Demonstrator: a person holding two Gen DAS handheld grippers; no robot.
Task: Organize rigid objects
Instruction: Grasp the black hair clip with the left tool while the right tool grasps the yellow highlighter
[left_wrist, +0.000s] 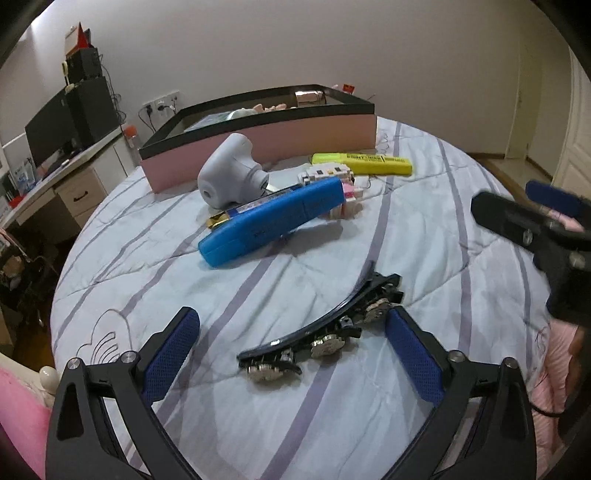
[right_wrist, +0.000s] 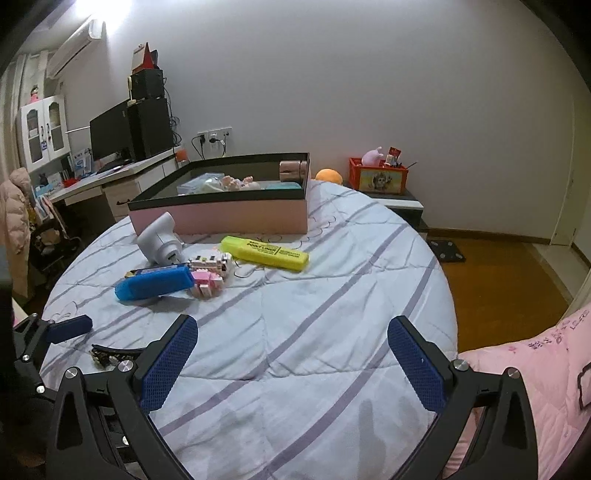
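Left gripper: we are seeing the left gripper (left_wrist: 291, 343) at the bottom of the left wrist view, its blue-padded fingers (left_wrist: 170, 354) standing wide apart and clamping nothing.
Hair clip: the long black curved hair clip with metal ornaments (left_wrist: 325, 328) is lying on the quilt between those fingers, its right end just beside the right pad; we cannot tell whether it is touching.
Right gripper: the right gripper (right_wrist: 291, 369) is filling the bottom of the right wrist view, fingers spread apart over bare quilt, holding nothing.
Quilt: the pale blue quilt with purple stripes (right_wrist: 332, 295) is carrying every loose item.
Blue marker: the thick blue plastic highlighter (left_wrist: 269, 221) is lying at centre frame, its far end resting on the pink and white brick toy (left_wrist: 347, 192).
Yellow marker: the yellow highlighter with black print (left_wrist: 364, 163) is lying in the upper centre, near the box.
Grey device: the pale grey rounded plastic device (left_wrist: 229, 171) is sitting just in front of the box.
Box: the shallow pink box with a black rim (right_wrist: 221, 214) is standing at the far edge, holding small items we cannot identify.
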